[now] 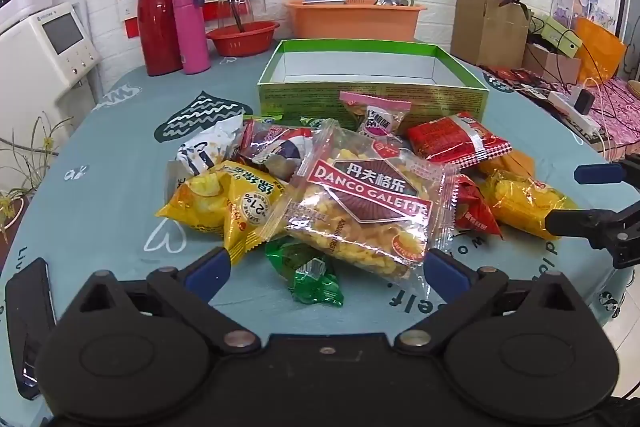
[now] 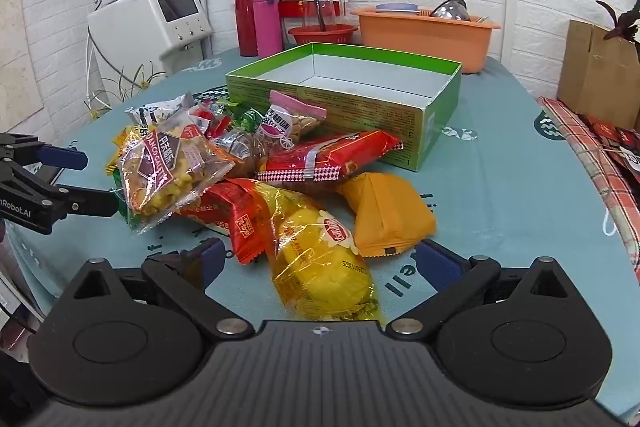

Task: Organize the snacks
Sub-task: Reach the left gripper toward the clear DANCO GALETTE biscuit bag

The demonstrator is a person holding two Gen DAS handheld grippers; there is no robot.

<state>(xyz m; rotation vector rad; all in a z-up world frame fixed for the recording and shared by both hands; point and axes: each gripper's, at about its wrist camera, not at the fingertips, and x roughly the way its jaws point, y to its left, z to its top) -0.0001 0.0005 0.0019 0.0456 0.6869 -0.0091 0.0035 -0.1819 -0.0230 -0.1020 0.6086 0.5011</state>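
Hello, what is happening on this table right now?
A person holds two grippers over a pile of snack packets on a blue tablecloth. Both are open and hold nothing. The left gripper faces a clear packet of yellow snacks; the right gripper faces a yellow cellophane packet. Behind the pile stands an open green box, which looks empty. No snack appears sorted yet.

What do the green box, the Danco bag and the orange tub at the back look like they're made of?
Green box: most likely printed cardboard, going by its thin folded walls, plain white inside and slight sheen.
Danco bag: clear glossy plastic film, with crimped ends and the yellow pieces showing through.
Orange tub: apparently moulded plastic, smooth, evenly coloured, with a rolled rim.
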